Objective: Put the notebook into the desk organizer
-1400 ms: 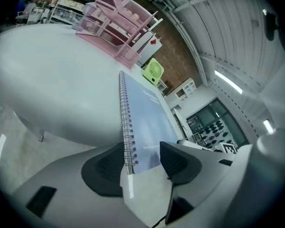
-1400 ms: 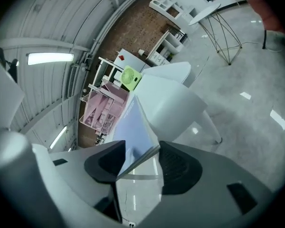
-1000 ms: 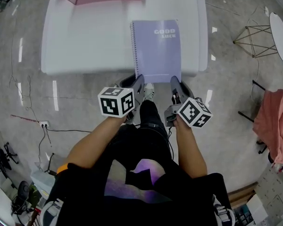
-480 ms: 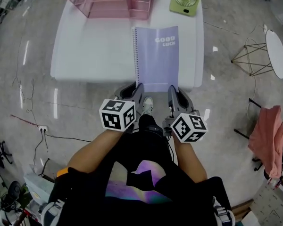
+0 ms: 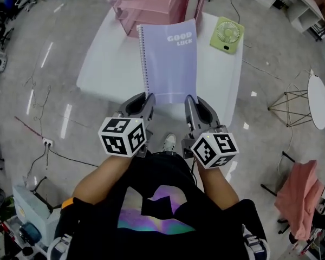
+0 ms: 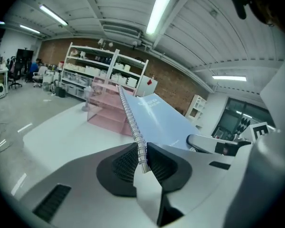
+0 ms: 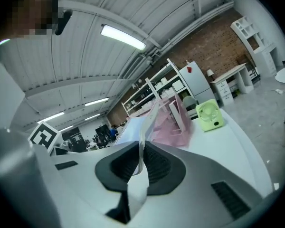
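A lilac spiral notebook (image 5: 169,59) printed "GOOD LUCK" is lifted off the white table (image 5: 105,64), its far end tilted up toward the pink desk organizer (image 5: 151,3). My left gripper (image 5: 148,100) is shut on its near spiral-bound corner; the wire binding (image 6: 133,122) runs between the pads. My right gripper (image 5: 188,102) is shut on the notebook's near right corner, whose thin edge (image 7: 143,144) sits between its pads. The pink organizer (image 6: 110,107) stands beyond the notebook (image 6: 161,120) in both gripper views.
A green desk fan (image 5: 227,34) lies on the table to the right of the organizer (image 7: 173,120), also seen as a green fan (image 7: 209,115) in the right gripper view. A white round side table (image 5: 318,101) and a pink cloth (image 5: 296,199) stand on the floor at right.
Both grippers have lifted the notebook off the table and carried it toward the organizer, its far end now over the organizer's front. The head view has shifted forward over the table.
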### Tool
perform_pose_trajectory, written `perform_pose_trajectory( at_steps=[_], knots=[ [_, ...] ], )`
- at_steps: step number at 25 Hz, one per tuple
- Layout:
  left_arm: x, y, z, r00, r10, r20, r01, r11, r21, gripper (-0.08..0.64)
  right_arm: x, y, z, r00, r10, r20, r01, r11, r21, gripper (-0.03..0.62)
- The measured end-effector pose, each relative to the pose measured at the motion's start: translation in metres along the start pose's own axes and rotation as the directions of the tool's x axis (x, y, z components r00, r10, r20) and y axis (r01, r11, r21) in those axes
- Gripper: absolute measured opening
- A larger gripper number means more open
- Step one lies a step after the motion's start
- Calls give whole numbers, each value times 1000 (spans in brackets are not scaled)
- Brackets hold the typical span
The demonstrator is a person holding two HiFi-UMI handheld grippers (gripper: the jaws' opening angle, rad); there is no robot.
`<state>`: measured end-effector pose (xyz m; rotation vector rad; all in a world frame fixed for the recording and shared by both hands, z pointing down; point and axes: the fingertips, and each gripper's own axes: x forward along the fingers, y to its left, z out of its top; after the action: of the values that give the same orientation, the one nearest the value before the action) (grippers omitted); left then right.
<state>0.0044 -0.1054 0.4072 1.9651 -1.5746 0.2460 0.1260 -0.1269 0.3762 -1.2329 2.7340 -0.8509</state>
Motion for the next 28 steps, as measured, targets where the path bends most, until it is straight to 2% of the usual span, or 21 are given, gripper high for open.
perform_pose_trajectory(
  at_steps=[5,11,14,20,28],
  knots=[
    [-20,24,41,996,59,66,-59,998,-1,60,29,37,26,997,81,13,-80,996,-44,40],
    [-34,63,92,990,68,122,-70,997,12,60,74,80,54,994,96,47,-91,990,-103,40],
    [-30,81,125,990,47,136,-50,998,22,60,100,95,74,994,76,73,-67,991,-120,40],
    [-1,116,193,991,-13,135,1,996,90,60,160,104,111,991,0,133,17,992,-126,40],
    [52,158,271,990,-104,91,88,983,161,60,239,105,154,972,-127,197,155,979,-132,40]
  ],
)
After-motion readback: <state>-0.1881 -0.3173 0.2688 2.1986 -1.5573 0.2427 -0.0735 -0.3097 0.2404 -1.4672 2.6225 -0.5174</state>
